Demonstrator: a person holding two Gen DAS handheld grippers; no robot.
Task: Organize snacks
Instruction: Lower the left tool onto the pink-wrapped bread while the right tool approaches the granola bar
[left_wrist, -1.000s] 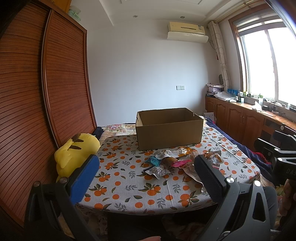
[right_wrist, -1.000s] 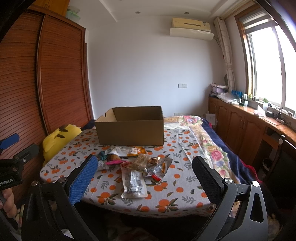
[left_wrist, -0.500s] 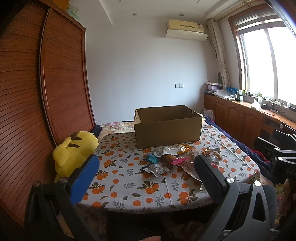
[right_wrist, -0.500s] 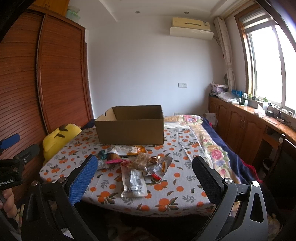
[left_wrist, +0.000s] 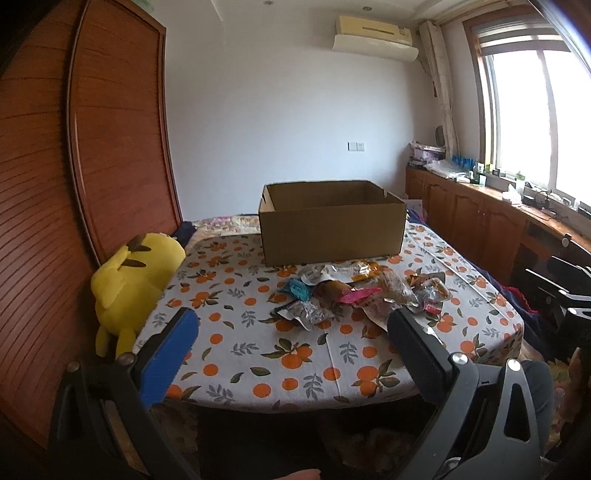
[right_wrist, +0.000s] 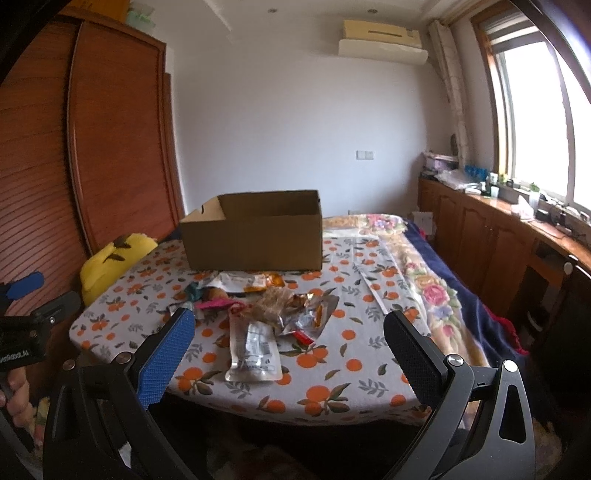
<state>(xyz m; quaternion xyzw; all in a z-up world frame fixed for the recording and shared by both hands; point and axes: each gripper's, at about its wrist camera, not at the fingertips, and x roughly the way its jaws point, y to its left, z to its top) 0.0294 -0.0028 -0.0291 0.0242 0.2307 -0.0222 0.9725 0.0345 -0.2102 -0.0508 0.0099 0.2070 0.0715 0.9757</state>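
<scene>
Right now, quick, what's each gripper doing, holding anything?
Left gripper: open, holding nothing, short of the snack pile.
Right gripper: open, holding nothing, also short of the pile.

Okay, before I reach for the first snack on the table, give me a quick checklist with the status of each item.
1. Left gripper open and holding nothing: ok.
2. Right gripper open and holding nothing: ok.
3. Cardboard box open at the top: ok.
4. Box has room inside: cannot tell, its floor is hidden.
5. Clear packet lies at the near edge of the snack pile, nothing on top: ok.
6. Yellow plush toy apart from the pile: ok.
</scene>
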